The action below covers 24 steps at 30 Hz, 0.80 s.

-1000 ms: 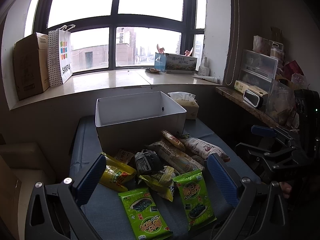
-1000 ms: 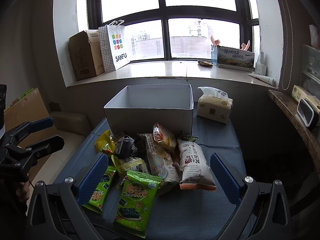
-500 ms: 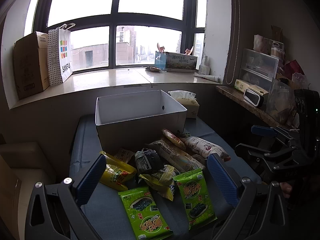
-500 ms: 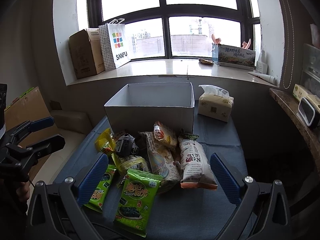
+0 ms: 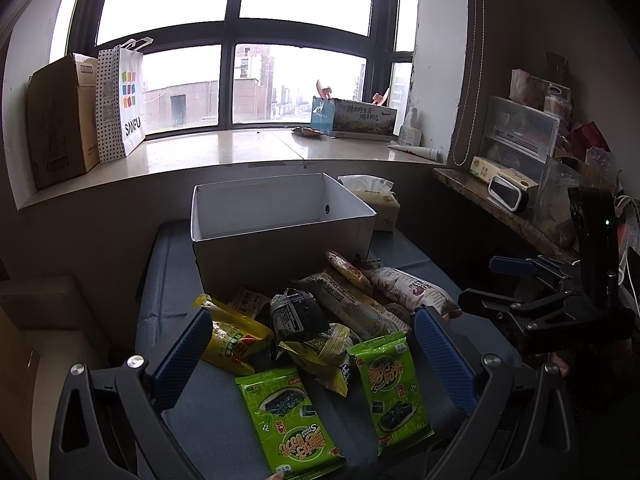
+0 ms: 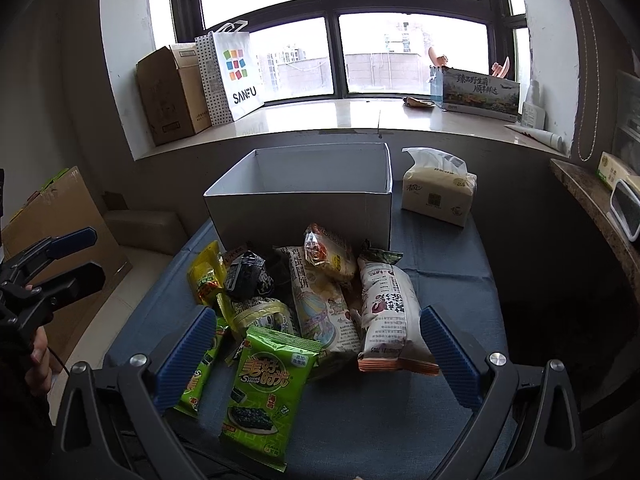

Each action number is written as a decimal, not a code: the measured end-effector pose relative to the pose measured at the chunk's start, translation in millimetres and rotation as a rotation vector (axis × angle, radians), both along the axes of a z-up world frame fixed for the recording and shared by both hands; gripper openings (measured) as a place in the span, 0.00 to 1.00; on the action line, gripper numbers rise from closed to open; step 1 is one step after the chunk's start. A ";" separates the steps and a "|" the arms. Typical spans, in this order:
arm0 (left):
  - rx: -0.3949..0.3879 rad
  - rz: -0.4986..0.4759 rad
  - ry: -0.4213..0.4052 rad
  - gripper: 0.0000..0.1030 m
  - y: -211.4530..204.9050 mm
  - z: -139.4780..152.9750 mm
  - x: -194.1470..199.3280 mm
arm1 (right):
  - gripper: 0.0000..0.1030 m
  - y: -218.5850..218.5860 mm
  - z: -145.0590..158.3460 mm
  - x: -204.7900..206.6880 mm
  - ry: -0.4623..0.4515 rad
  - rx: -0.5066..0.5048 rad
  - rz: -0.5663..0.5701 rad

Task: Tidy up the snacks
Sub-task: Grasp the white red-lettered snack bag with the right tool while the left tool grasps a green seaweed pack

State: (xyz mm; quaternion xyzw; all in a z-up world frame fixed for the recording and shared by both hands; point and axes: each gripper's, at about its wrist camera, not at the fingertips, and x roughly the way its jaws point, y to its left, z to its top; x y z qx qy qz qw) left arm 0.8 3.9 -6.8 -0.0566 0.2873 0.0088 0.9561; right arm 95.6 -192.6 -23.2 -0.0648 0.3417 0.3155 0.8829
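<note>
My left gripper and right gripper hung spread and empty before the box; packets looked light, crinkly, best pinched at sealed edges.

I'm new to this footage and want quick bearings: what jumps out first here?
A heap of snack packets covers the blue-grey table, with two bright green seaweed packs nearest the cameras. Behind the heap stands an open white box, nothing visible inside, and a tissue pack to its right. Both the left gripper and the right gripper hang open before the pile, holding nothing.
</note>
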 end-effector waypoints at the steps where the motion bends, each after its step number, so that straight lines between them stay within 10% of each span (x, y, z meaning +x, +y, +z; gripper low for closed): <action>1: 0.001 0.001 0.002 1.00 0.5 -0.8 -0.1 | 1.00 -0.5 -3.8 7.4 0.001 -0.012 -0.001; 14: -0.069 0.001 0.026 1.00 17.5 -18.5 3.1 | 0.97 18.5 -96.5 141.5 0.301 -0.121 -0.017; 17: -0.071 0.006 0.068 1.00 20.6 -27.4 6.8 | 0.51 22.9 -114.6 150.0 0.354 -0.153 -0.023; 24: -0.096 0.018 0.199 1.00 26.6 -60.5 21.5 | 0.39 -4.6 -91.9 130.1 0.307 -0.051 -0.026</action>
